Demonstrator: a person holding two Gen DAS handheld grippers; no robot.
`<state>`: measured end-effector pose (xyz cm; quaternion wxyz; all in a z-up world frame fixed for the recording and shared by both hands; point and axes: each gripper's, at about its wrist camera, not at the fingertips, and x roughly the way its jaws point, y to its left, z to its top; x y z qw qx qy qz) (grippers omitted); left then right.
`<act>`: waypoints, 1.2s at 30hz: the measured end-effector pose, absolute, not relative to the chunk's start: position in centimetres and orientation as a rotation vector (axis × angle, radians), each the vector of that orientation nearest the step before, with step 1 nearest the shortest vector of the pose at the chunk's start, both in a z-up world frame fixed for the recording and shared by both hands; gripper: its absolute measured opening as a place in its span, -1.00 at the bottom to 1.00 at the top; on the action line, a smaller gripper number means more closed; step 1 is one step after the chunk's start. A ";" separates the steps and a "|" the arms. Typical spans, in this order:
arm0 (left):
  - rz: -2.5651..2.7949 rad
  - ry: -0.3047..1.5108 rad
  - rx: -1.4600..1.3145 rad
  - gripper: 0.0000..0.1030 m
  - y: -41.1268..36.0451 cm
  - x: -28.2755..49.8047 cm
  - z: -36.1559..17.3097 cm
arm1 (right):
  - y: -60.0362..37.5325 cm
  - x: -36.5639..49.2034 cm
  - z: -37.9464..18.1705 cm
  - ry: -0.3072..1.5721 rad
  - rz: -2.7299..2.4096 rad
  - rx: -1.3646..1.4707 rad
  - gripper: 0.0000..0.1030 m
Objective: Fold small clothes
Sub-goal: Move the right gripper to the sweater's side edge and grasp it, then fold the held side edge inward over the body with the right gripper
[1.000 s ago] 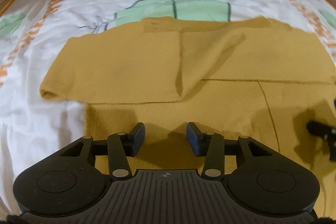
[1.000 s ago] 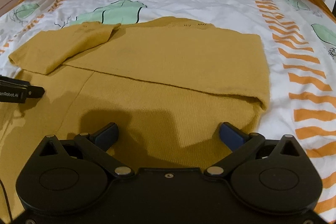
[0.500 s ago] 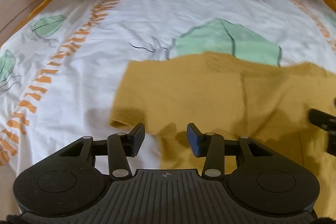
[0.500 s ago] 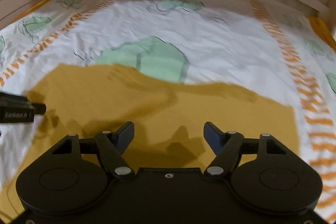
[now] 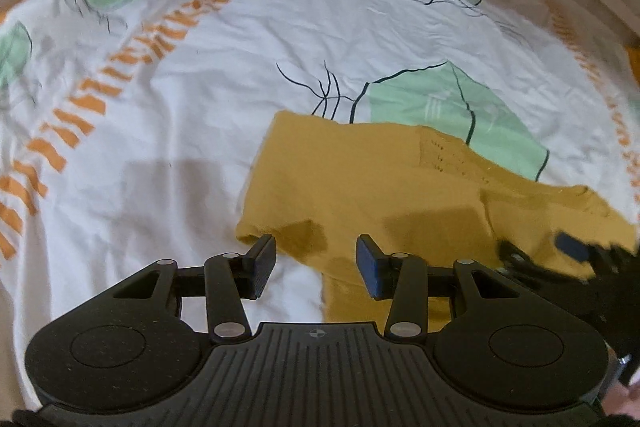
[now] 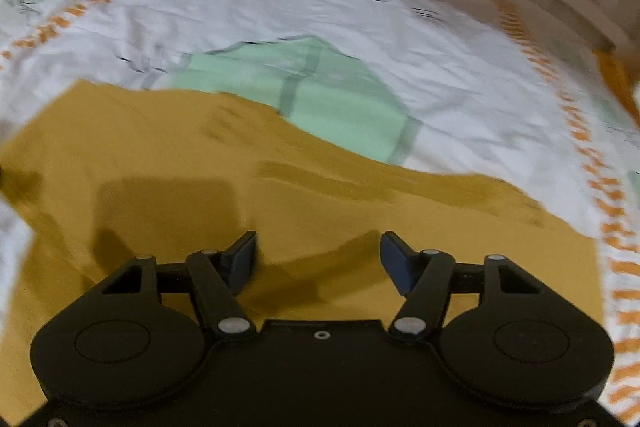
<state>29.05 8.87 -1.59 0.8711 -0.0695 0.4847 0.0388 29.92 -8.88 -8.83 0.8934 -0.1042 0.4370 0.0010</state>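
The mustard knit top (image 5: 360, 187) lies soft and limp on the patterned bedsheet (image 5: 160, 107), best pinched at a hem corner, while the left gripper (image 5: 316, 263) hangs part-spread and empty and the right gripper (image 6: 318, 259), jaws just narrowing, grips nothing.

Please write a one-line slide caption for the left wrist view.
Left claw, open and empty, above the folded sleeve edge of a mustard top on a leaf-print sheet; right claw at frame edge.
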 end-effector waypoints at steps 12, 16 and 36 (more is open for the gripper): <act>0.089 1.006 -0.182 -0.17 10.0 29.2 -1.1 | -20.8 26.7 -6.1 0.912 -0.028 0.182 0.33; 0.095 1.005 -0.201 -0.17 10.5 29.3 -1.0 | -22.0 27.8 -7.0 0.931 0.028 0.326 0.33; 0.118 0.994 -0.207 -0.17 11.6 29.8 -0.9 | -18.2 27.7 -2.9 0.840 0.220 0.197 -0.78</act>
